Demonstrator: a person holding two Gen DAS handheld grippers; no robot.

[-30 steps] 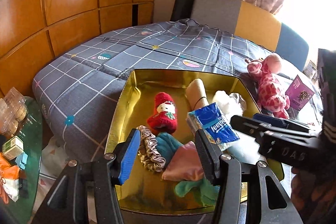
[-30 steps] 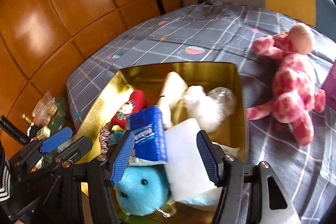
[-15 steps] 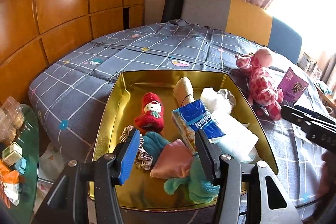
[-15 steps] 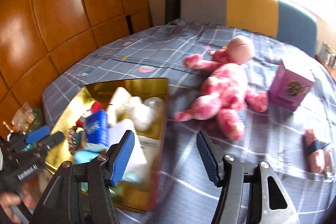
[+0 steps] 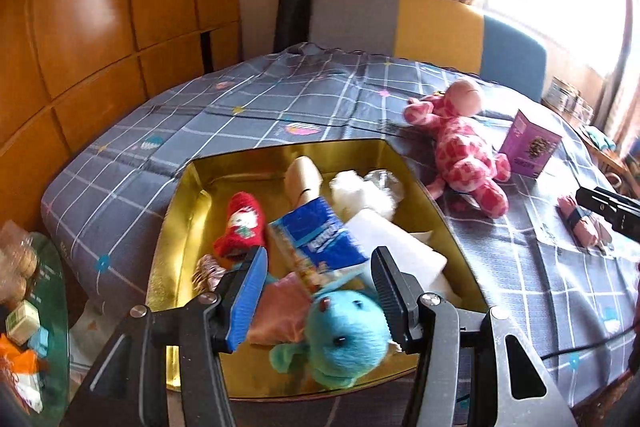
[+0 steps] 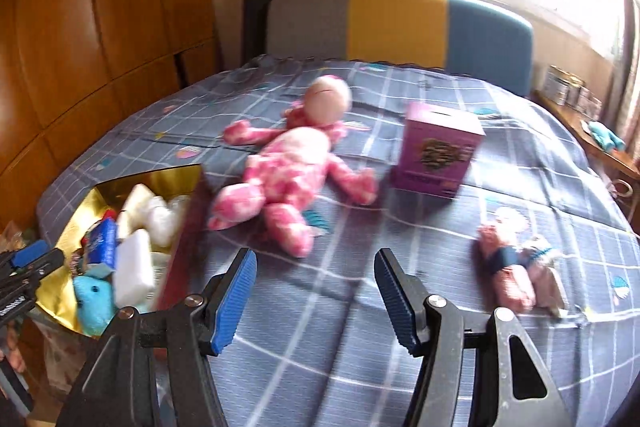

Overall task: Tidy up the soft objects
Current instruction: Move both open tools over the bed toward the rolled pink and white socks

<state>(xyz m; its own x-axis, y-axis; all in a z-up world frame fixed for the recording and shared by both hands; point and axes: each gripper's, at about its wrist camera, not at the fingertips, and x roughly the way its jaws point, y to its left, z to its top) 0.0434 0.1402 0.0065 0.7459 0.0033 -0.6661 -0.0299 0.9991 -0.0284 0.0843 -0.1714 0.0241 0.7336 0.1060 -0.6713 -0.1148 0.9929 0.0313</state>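
Right hand-held gripper (image 6: 312, 297) swung off the gold tray (image 6: 186, 227) to bare bedspread (image 6: 320, 347) (jaws apart, empty); left hand-held gripper (image 5: 318, 301) apart over the blue plush (image 5: 344, 339), pink giraffe (image 6: 288, 183) just beyond the tray edge.

We can read almost nothing. The blue tissue pack (image 5: 320, 239), in the middle of the left wrist view, carries white lettering, turned and blurred, and we cannot make it out. The purple box (image 6: 436, 155), upper centre of the right wrist view, has a dark line of print along its bottom, too blurred to read.
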